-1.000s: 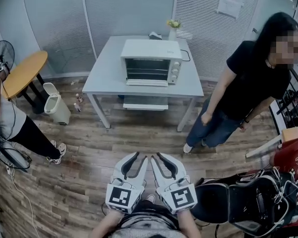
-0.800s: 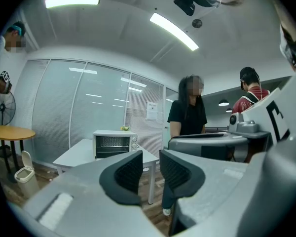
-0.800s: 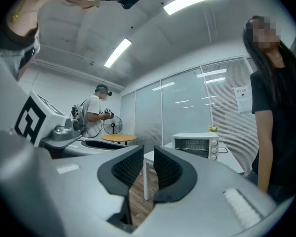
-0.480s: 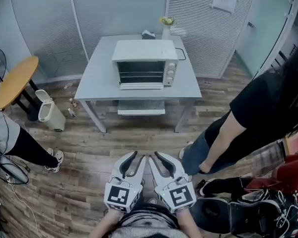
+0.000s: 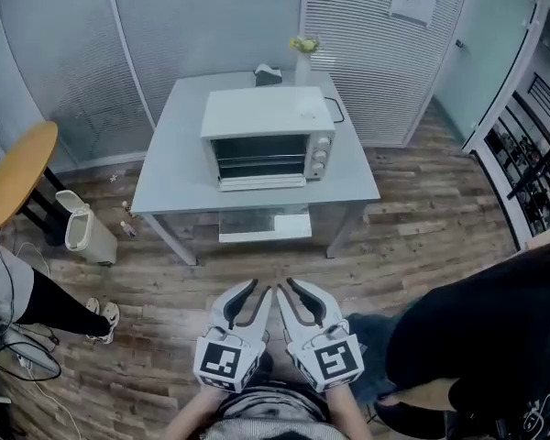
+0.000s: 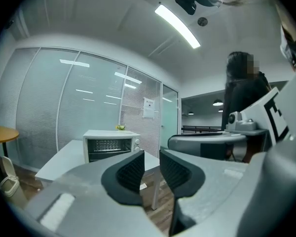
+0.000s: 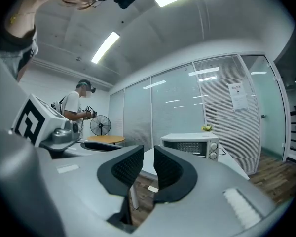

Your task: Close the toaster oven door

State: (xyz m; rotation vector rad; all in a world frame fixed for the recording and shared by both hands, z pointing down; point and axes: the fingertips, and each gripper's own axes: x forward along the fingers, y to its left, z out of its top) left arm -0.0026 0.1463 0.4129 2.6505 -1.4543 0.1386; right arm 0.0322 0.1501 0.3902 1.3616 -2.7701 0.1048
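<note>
The white toaster oven (image 5: 268, 136) stands on a grey table (image 5: 170, 177) across the room, and its door (image 5: 261, 182) is folded down at the front. It also shows far off in the left gripper view (image 6: 111, 145) and the right gripper view (image 7: 190, 145). My left gripper (image 5: 258, 290) and right gripper (image 5: 287, 288) are held side by side close to my body, over the wood floor and well short of the table. Each is open by a narrow gap, with nothing between the dark pads (image 6: 130, 172) (image 7: 126, 169).
A flat white panel (image 5: 264, 224) sits under the table. A vase of flowers (image 5: 302, 58) stands at the table's back edge. A round wooden table (image 5: 14, 174) and a white bin (image 5: 81, 229) are at the left. A person in black (image 5: 481, 337) stands close at my right, and another person (image 5: 18, 296) at the left.
The view has swung and the table sits a little nearer. The person in black has moved from the right side to the lower right, close by me. Both grippers kept their pose.
</note>
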